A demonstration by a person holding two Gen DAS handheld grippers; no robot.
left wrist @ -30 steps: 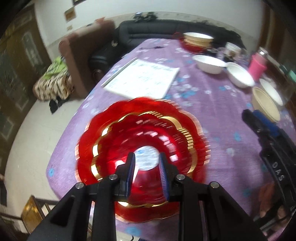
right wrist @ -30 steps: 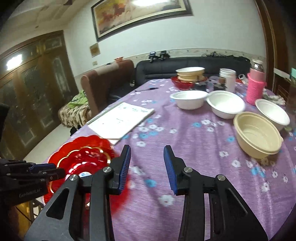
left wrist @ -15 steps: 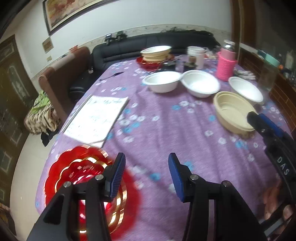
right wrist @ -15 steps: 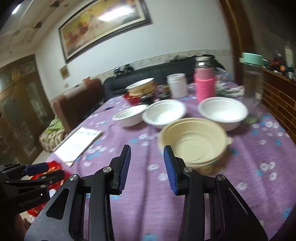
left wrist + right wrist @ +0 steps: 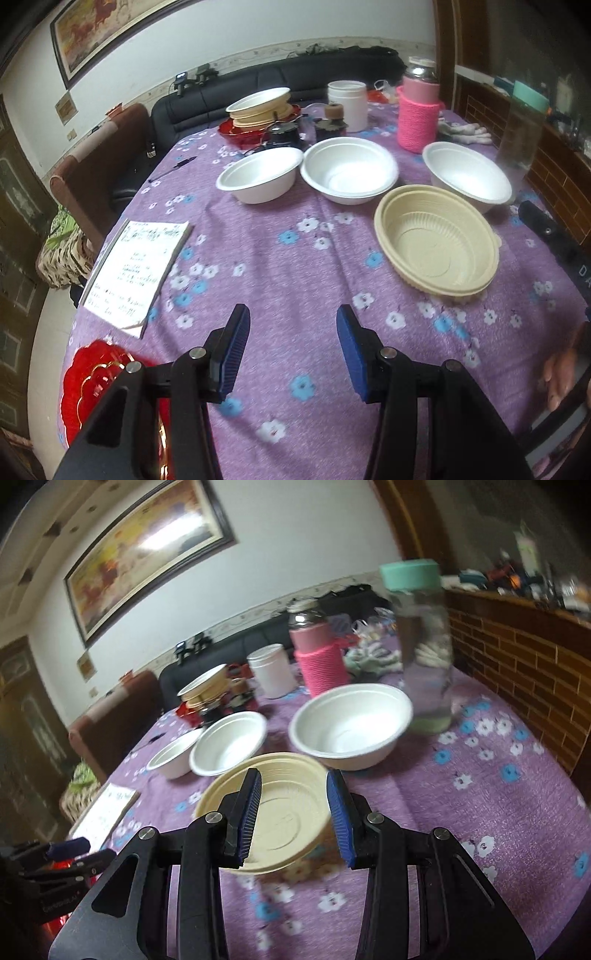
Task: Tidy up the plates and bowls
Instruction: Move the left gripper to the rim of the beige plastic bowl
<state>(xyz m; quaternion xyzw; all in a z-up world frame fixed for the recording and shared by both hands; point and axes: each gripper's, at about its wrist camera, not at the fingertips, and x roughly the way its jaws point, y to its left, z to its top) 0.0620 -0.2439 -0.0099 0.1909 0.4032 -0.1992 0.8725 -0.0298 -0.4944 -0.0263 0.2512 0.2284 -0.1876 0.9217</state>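
In the left wrist view the left claw (image 5: pixel 291 350) stood wide and held nothing, its blue pads over bare purple cloth at the bottom centre of the frame. The red plate (image 5: pixel 92 384) lay at the lower left, near the desk (image 5: pixel 280 258) edge and partly hidden behind the claw's black frame, with a notepad (image 5: pixel 136 269) just above it. The beige bowl (image 5: pixel 436 240) sat at centre right, and three white bowls ran across the upper middle: one (image 5: pixel 260 175) left of centre, one (image 5: pixel 349 170) at centre, one (image 5: pixel 467 175) at right. A stack of bowls (image 5: pixel 262 110) on a red dish stood at the upper centre, beside a white jar (image 5: pixel 347 105) and a pink flask (image 5: pixel 421 110). In the right wrist view the right claw (image 5: pixel 293 812) was also wide and empty, its pads framing the beige bowl (image 5: pixel 273 816) at the centre of the frame; whether they touched it could not be told. The nearest white bowl (image 5: pixel 351 725) lay above it, next to a blurred clear bottle (image 5: pixel 421 646) with a green cap at the upper right. The left claw (image 5: pixel 70 853) showed at the lower left edge.
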